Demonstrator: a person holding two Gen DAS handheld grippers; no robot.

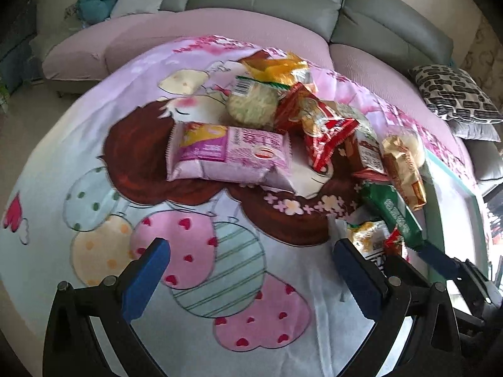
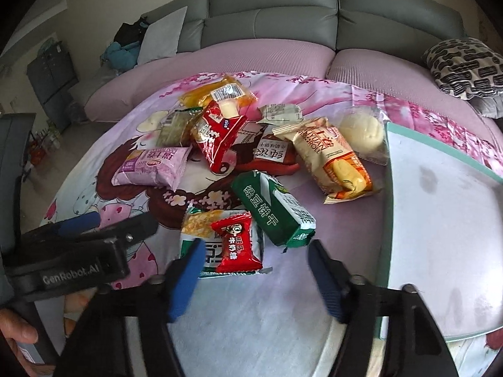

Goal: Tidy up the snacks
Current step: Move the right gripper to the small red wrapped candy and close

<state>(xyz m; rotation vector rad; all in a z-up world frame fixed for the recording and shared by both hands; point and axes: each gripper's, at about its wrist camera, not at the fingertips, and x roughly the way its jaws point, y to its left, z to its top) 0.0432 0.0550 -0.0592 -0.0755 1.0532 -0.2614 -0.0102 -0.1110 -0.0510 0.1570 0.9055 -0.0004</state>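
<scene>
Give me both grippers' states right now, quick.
Left gripper: open, fingers wide apart, nothing between them.
Right gripper: open, holding nothing; small red candy packet just ahead.

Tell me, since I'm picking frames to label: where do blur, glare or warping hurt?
Left wrist view: soft motion blur, pink wrapped snack packet text unreadable, edges bowed. Right wrist view: sharper, green biscuit packet legible; glare washes the pale teal-rimmed tray.

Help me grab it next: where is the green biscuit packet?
Right wrist view, centre: the green biscuit packet lies beside the small red candy packet, near the tray.
</scene>
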